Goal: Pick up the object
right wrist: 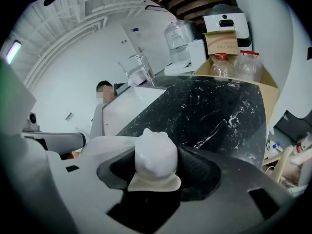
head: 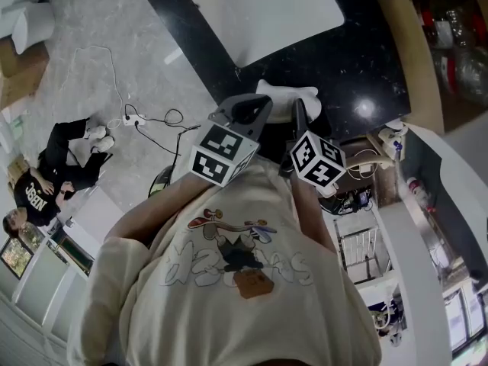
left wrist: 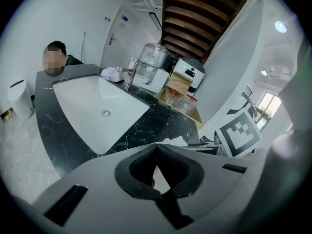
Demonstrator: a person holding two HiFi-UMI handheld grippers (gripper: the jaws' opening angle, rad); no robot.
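The right gripper has its jaws clenched on a small white rounded figurine with two ear-like bumps, held up before the black white-veined marble table. The left gripper carries nothing, its jaws pressed together at the tips, pointing toward the white rectangular sink basin set in that table.

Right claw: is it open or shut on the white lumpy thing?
Shut. The right claw squeezes the small white lumpy object from both sides, with no gap showing.
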